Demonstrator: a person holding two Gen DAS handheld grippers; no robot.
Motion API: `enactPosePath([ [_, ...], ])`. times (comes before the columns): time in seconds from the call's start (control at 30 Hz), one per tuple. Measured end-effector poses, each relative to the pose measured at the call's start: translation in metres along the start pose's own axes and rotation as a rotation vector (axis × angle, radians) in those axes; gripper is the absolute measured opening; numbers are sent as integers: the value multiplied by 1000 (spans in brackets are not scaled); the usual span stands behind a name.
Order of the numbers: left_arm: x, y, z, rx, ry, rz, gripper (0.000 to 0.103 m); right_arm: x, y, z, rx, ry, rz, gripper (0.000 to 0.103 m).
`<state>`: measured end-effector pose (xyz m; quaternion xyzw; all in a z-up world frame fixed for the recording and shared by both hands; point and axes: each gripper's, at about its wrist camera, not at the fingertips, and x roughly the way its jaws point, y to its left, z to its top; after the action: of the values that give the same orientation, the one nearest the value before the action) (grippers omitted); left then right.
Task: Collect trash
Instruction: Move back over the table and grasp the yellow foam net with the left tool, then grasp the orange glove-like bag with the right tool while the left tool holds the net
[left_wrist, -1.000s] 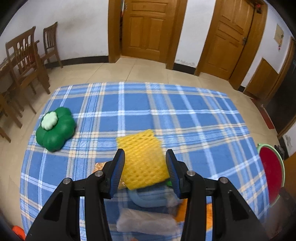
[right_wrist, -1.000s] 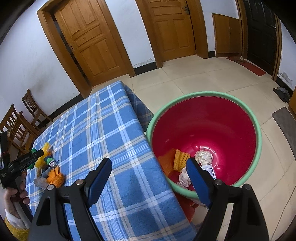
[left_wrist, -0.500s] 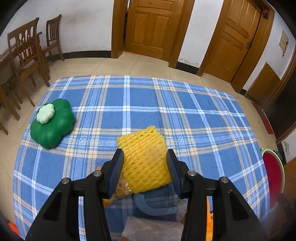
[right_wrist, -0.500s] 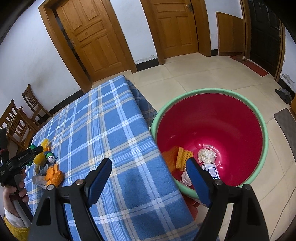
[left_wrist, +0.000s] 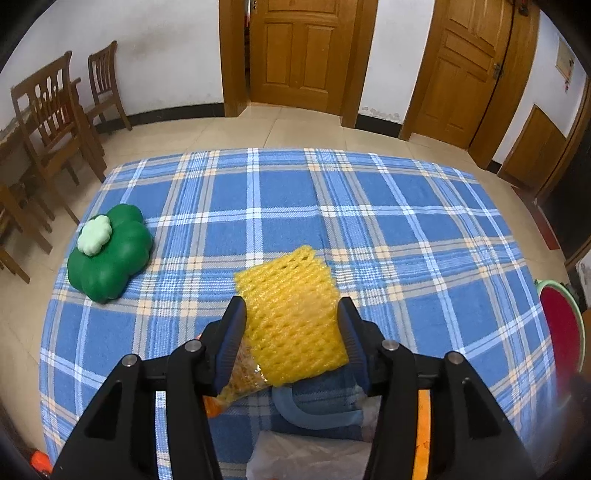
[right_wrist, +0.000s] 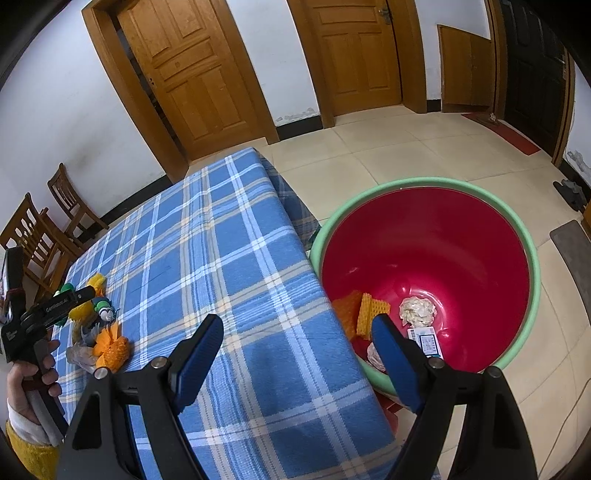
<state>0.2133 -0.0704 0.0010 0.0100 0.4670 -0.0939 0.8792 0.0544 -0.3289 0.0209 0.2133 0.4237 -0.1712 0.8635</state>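
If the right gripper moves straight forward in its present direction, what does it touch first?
Probably the edge of the table, where the blue plaid cloth ends, or the red tub just beyond it. The open right gripper straddles that edge, and depth is unclear.

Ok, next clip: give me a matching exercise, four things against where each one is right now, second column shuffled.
Things:
1. yellow foam net
2. green clover-shaped toy
3. crumpled white paper ball
4. right gripper

Places:
A. in the bottom of the red basin
B. open, above the edge of the blue plaid tablecloth nearest the basin
C. between the fingers of the left gripper
D. lying on the tablecloth on the side nearest the chairs

Pairs: 1-C, 2-D, 3-A, 4-B
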Motion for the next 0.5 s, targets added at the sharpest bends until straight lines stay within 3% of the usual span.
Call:
enactPosePath([
  [0.2, 8, 5, 3, -18, 17, -36, 54, 2, 6, 0, -15, 1, 9, 84],
  [0.33, 2, 12, -2, -56, -19, -87, 34, 2, 10, 0, -25, 4, 17, 84],
  [0.5, -12, 20, -8, -93, -65, -143, 26, 2, 18, -1, -40, 6, 33, 84],
])
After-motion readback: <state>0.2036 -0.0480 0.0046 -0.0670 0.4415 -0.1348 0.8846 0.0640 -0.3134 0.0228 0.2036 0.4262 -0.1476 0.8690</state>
